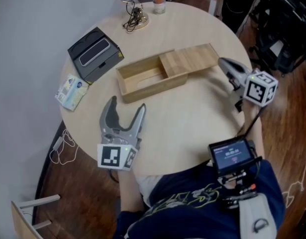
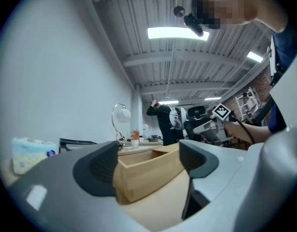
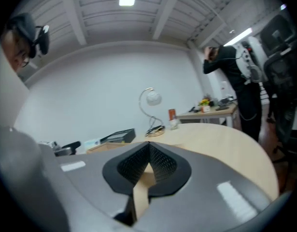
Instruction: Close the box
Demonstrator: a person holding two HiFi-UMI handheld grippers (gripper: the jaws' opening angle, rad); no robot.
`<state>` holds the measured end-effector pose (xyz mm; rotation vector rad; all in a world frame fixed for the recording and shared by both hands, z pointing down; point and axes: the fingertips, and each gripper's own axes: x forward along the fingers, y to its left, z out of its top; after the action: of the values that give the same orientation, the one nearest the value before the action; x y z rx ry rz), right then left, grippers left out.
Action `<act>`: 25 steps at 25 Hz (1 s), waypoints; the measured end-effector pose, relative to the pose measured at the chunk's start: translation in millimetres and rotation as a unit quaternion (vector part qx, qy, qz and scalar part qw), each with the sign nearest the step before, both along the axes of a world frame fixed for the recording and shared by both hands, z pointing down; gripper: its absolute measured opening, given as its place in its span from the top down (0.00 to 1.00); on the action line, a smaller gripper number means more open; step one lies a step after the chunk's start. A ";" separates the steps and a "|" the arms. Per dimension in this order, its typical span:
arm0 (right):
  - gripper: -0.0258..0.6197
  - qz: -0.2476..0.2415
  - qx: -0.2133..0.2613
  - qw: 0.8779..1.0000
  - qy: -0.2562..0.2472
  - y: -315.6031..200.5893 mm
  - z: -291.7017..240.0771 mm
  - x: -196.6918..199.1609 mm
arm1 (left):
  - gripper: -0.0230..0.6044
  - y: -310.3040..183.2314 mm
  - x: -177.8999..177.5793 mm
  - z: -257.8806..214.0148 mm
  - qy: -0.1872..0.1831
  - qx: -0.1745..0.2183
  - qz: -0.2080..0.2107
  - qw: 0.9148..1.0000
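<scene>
A long wooden box (image 1: 141, 85) lies on the round table (image 1: 192, 118), its sliding lid (image 1: 190, 59) pulled out to the right so the left half is uncovered. My left gripper (image 1: 127, 103) rests on the table just in front of the box's left end, jaws open and apart from the wood. In the left gripper view the box's corner (image 2: 143, 175) shows between the spread jaws of the left gripper (image 2: 147, 153). My right gripper (image 1: 223, 62) is shut, with its tip at the lid's right end. The right gripper view shows the right gripper's (image 3: 148, 146) jaws meeting, wood behind them.
A black case (image 1: 94, 54) and a tissue pack (image 1: 71, 91) lie at the table's left edge. At the far edge are a lamp base (image 1: 136, 20) and a small bottle (image 1: 159, 1). Office chairs stand to the right, off the table. A person (image 2: 160, 120) stands in the background.
</scene>
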<state>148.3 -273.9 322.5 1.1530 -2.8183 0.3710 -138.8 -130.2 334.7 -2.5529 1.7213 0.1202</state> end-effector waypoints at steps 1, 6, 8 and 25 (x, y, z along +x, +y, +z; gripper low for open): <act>0.95 0.028 -0.011 1.000 -0.008 -21.1 -3.0 23.7 | 0.30 -7.0 -11.8 4.4 -0.004 -0.008 -0.021 1.000; 0.95 0.099 -0.095 0.990 0.029 -81.4 38.1 67.6 | 0.24 -50.8 -25.3 57.9 -0.017 -0.182 -0.041 0.982; 0.95 0.111 -0.133 0.983 0.060 -94.8 64.5 67.8 | 0.24 -56.2 -22.7 61.7 -0.024 -0.199 -0.039 0.979; 0.95 -0.052 -0.125 0.970 0.204 -48.9 89.9 -119.4 | 0.25 -61.9 2.7 55.6 -0.037 -0.187 0.006 0.982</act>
<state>28.8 -322.9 412.4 0.9030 -2.3827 0.4127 -136.0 -192.0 390.3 -2.7743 1.8522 -0.3237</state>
